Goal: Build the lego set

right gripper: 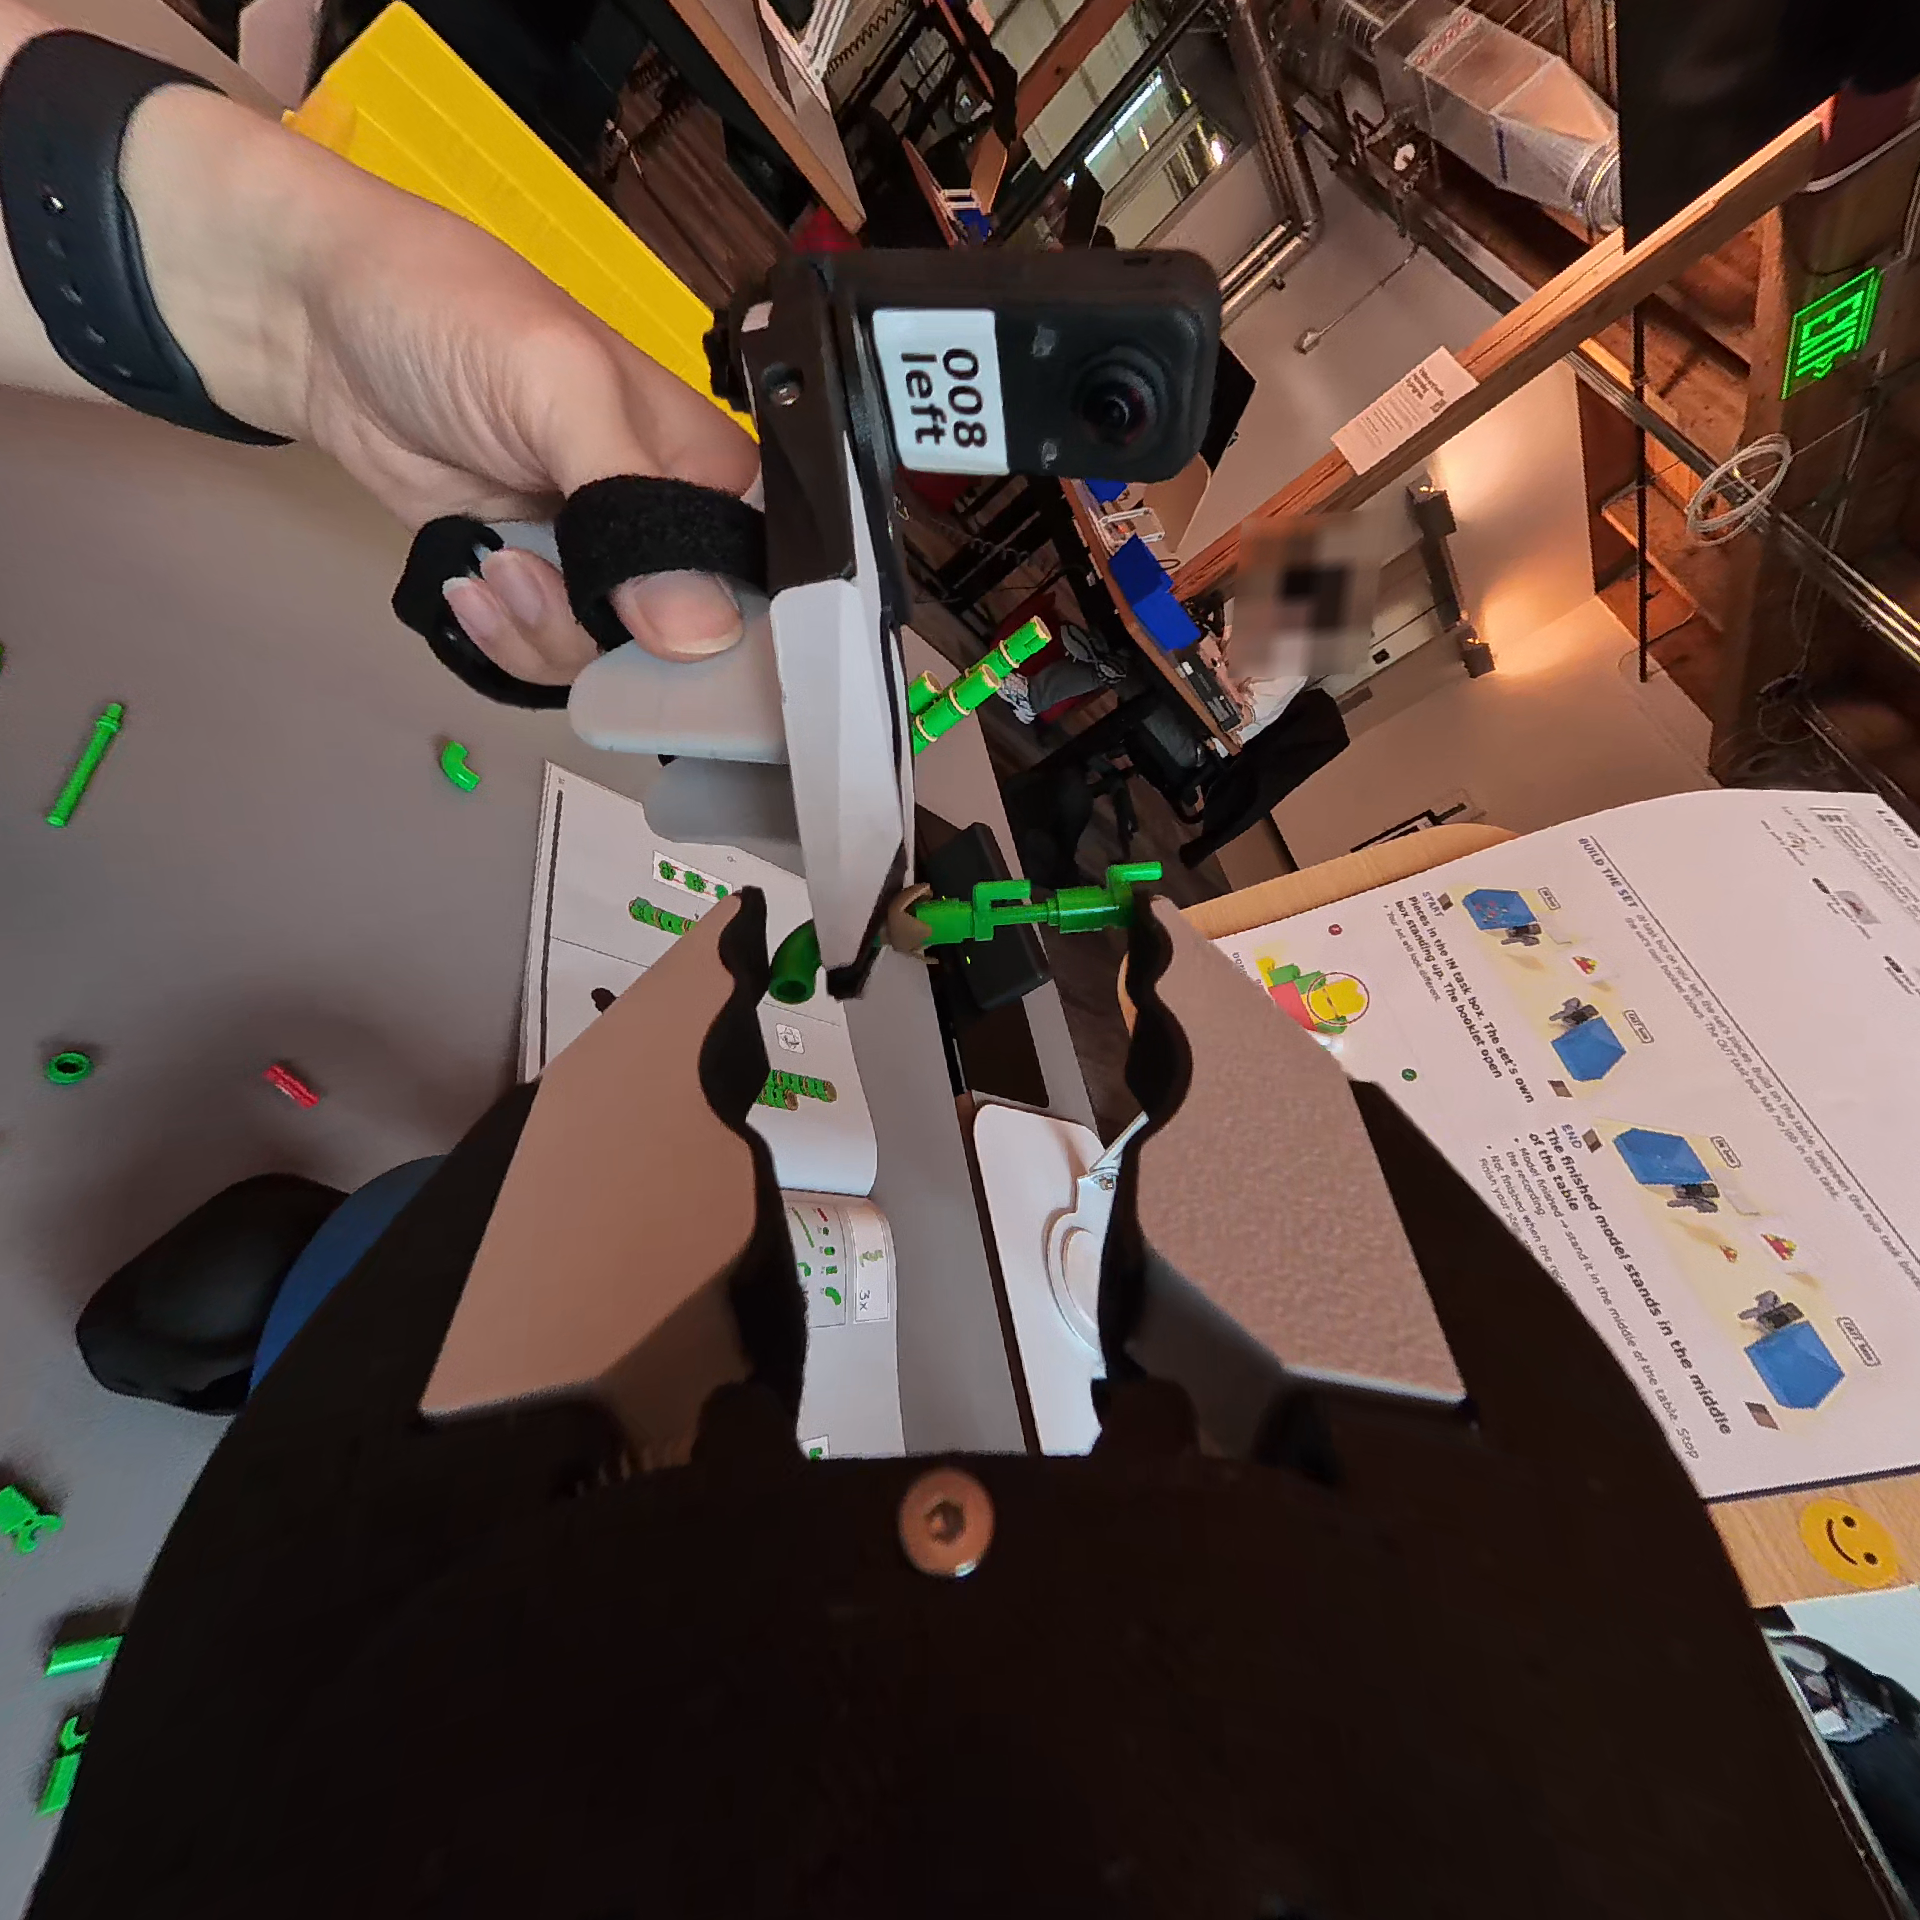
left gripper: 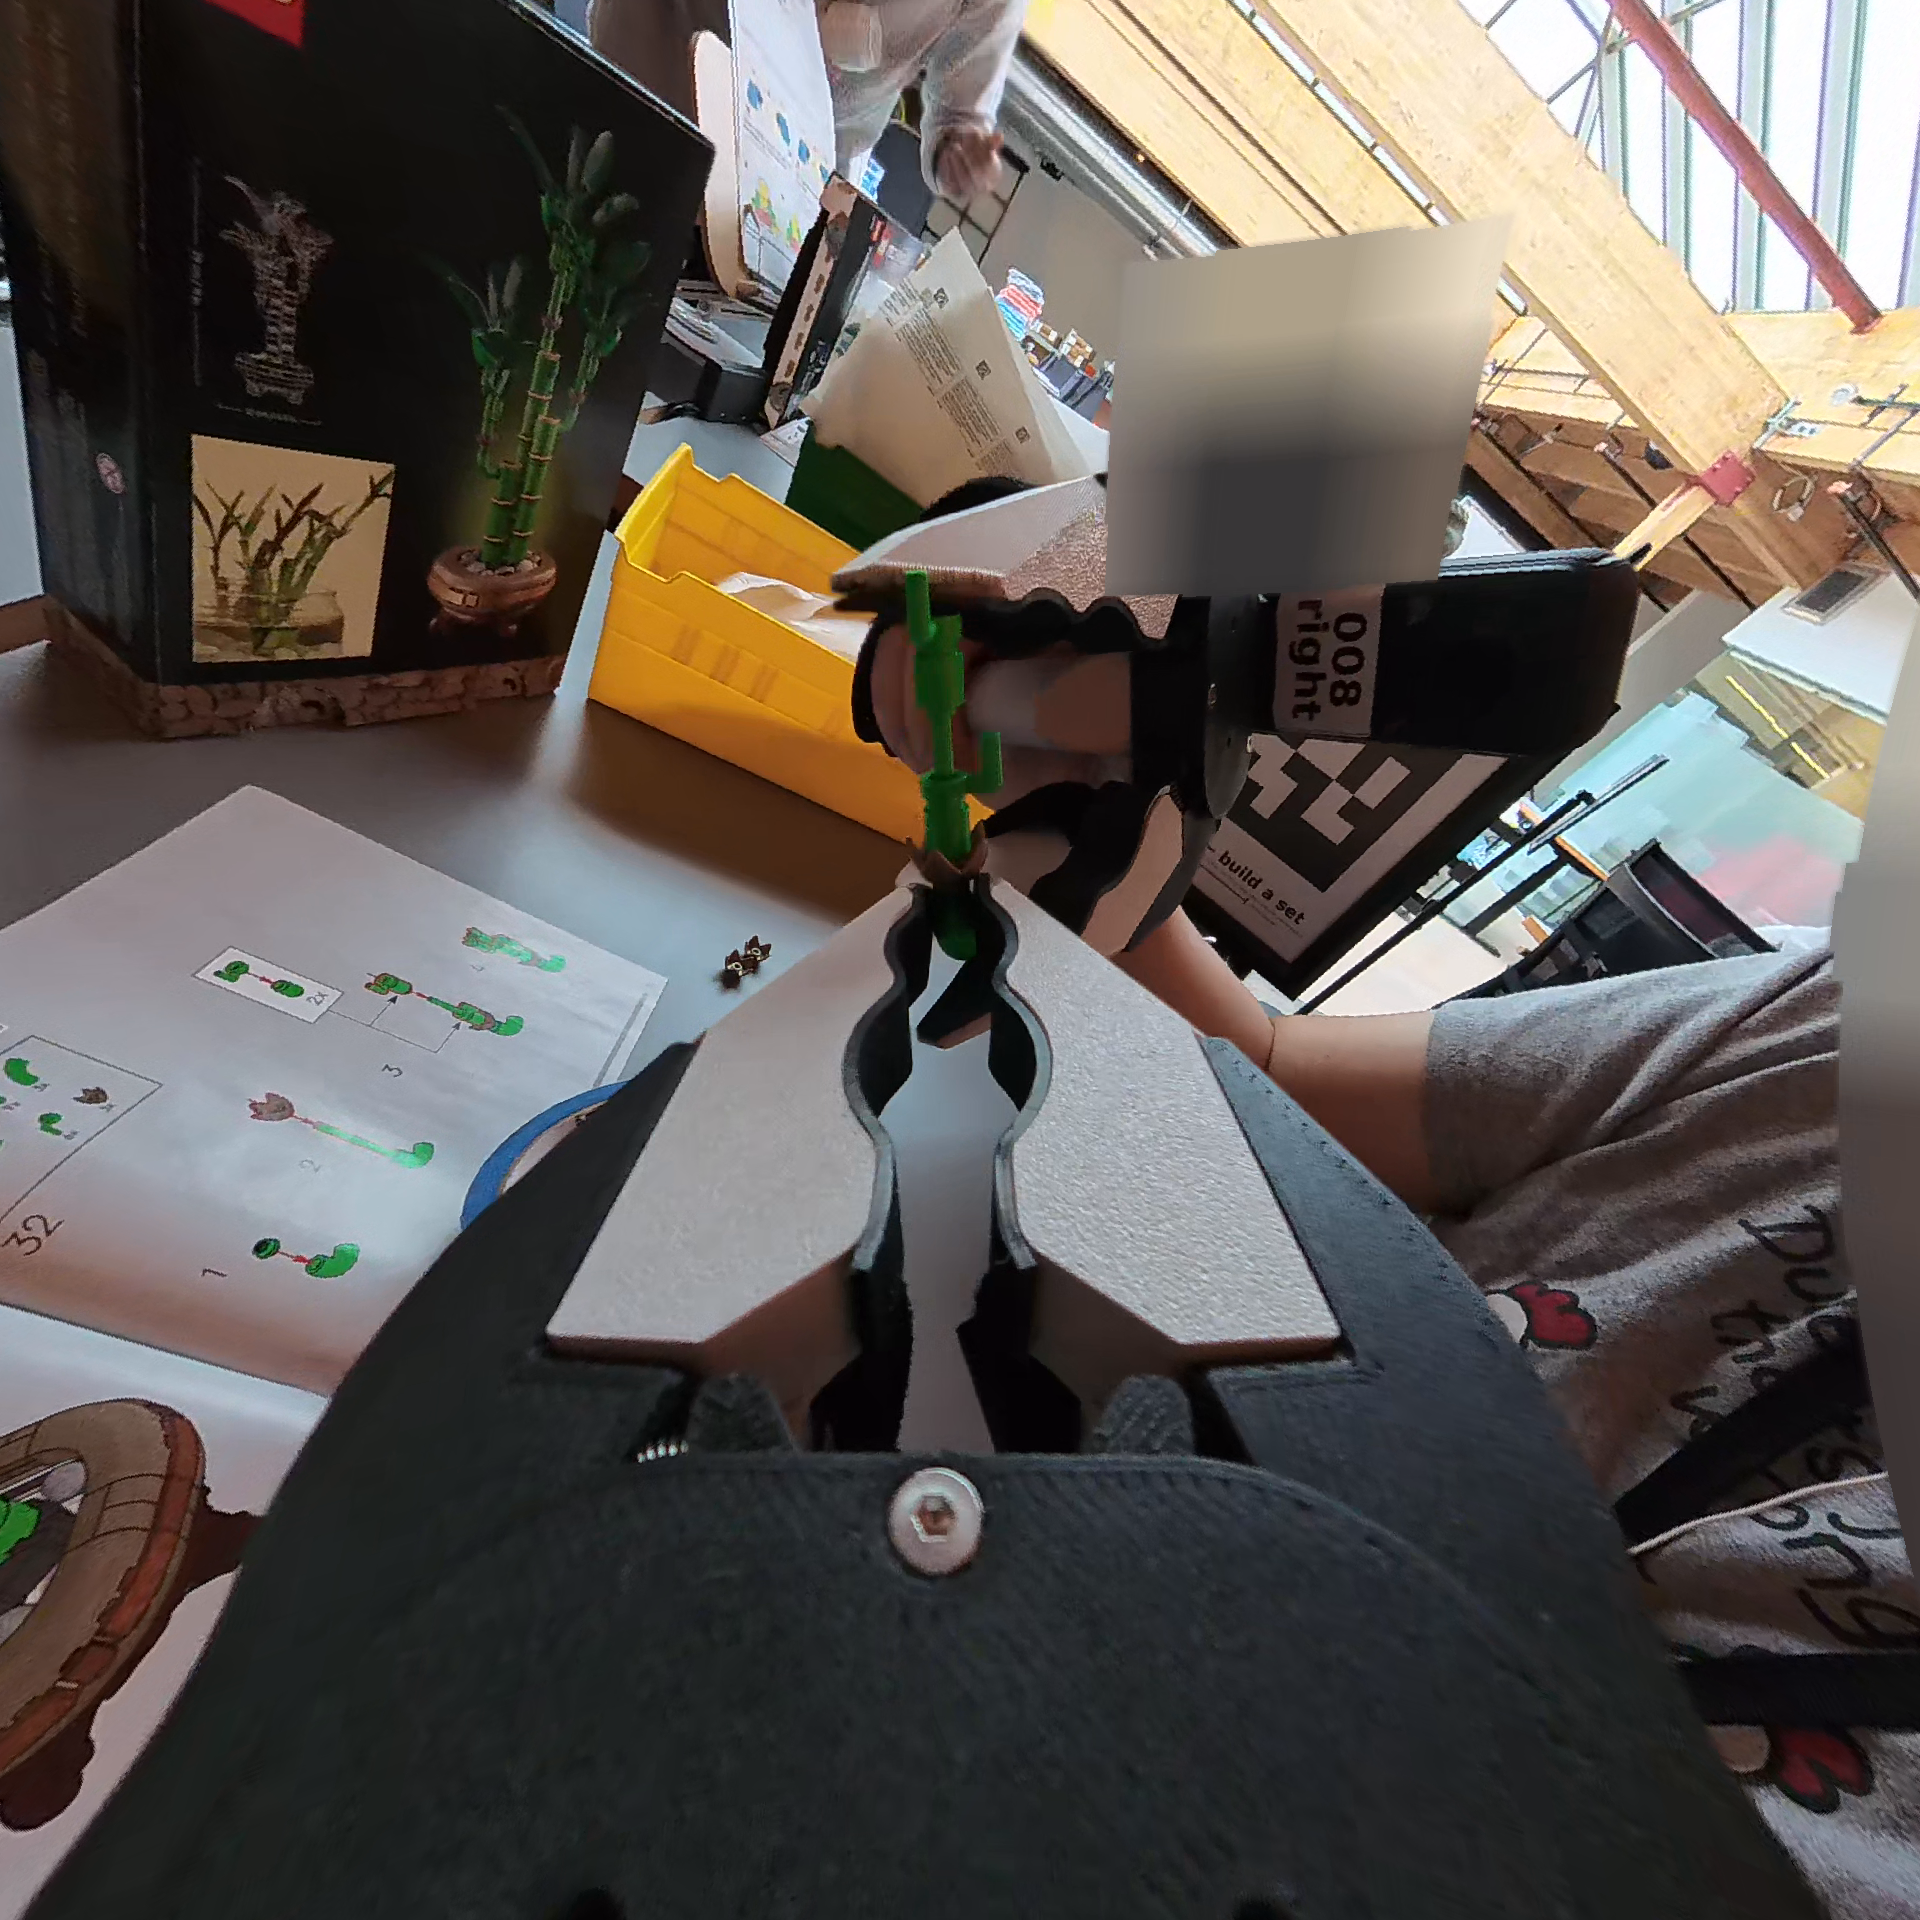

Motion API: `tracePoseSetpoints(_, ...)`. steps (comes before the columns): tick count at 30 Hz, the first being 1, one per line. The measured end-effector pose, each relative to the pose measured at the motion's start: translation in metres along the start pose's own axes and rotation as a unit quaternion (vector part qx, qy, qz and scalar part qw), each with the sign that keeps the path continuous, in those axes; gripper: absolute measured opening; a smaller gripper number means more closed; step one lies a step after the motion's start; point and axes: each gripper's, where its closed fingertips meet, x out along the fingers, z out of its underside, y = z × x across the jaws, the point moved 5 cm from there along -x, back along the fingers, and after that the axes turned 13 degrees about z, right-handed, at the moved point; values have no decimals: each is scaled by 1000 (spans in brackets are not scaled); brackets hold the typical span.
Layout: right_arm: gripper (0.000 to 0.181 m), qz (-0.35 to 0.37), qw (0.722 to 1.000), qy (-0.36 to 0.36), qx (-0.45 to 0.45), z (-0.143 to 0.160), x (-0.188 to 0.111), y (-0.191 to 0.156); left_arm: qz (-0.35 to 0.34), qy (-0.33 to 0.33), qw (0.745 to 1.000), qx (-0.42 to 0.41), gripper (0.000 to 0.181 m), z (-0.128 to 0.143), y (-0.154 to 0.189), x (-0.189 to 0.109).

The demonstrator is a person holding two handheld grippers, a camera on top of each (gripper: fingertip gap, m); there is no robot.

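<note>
Your left gripper (left gripper: 948, 914) pinches the green stem (left gripper: 943, 717) pointing to 12 o'clock; your right gripper (right gripper: 935, 940) gapes wide around it

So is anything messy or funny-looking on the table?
Yes: loose green Lego pieces and a small red piece lie scattered over the grey table, not sorted. One tiny brown piece sits alone beside the instruction booklet.

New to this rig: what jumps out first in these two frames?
The thin green lego stem, pinched at its lower end by the left gripper, in mid-air at frame centre. The right gripper stands open around the stem's far end. Behind, a yellow bin and the black set box sit on the table, with the open instruction booklet at left.
</note>
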Motion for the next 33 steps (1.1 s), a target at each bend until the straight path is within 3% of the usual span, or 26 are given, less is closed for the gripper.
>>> tracePoseSetpoints(33,65,-18,1000,7,10,-2,-6,-1,-37,-34,999,12,6,2,7,5)
